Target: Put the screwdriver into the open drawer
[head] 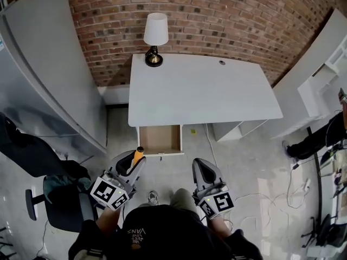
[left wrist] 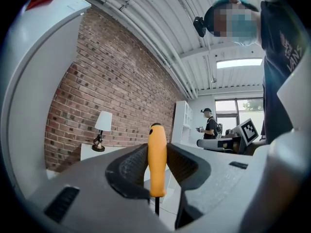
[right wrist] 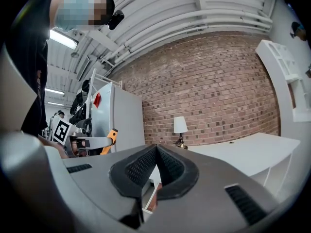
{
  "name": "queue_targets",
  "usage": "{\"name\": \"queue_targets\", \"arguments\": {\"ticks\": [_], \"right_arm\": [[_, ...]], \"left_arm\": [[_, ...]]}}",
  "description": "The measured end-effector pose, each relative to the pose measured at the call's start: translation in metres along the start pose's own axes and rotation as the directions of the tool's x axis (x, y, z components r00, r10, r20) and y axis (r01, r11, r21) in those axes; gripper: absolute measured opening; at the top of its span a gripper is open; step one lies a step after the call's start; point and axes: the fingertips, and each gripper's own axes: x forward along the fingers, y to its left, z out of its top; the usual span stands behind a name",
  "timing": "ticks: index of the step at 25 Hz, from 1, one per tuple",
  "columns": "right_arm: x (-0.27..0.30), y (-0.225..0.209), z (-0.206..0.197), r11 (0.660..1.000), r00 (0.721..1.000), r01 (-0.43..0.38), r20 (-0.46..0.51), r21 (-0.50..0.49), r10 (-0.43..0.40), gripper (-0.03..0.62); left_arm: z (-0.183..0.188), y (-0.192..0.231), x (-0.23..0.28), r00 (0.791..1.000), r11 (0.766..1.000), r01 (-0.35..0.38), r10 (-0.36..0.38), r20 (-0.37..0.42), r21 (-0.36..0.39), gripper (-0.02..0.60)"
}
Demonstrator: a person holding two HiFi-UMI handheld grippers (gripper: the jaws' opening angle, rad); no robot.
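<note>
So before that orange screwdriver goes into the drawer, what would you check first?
1. Screwdriver held firmly: ok. The left gripper has its fingers closed on the screwdriver, round its orange handle.
2. Drawer open: ok. The drawer is pulled out from under the desk.
3. Room inside: ok. The head view shows nothing lying in the drawer.
4. Way to the drawer: ok. The head view shows only floor between the left gripper and the drawer front.
5. Other gripper out of the way: ok. The right gripper has its fingers together on nothing and sits off to the drawer's right.
6. Screwdriver tip: cannot tell. Only a short bit of shaft shows below the handle.
</note>
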Motion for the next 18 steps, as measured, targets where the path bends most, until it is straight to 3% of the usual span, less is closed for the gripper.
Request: {"name": "queue_targets", "arguments": {"ticks": [7, 18], "right_arm": [[0.016, -0.026, -0.004, 1.000, 1.000, -0.001, -0.008, 0.007, 0.001, -0.005], [0.032, -0.074, -0.024, 0.998, 0.995, -0.047, -0.086, 0.043, 0.051, -0.005]], "left_arm": [[-0.017, 0.014, 0.028, 1.000, 1.000, -0.013, 0.013, -0.013, -0.013, 0.117], [-0.070, 0.035, 0.096, 0.993, 0.998, -0.066, 0.065, -0.097, -0.007, 0.117]]}}
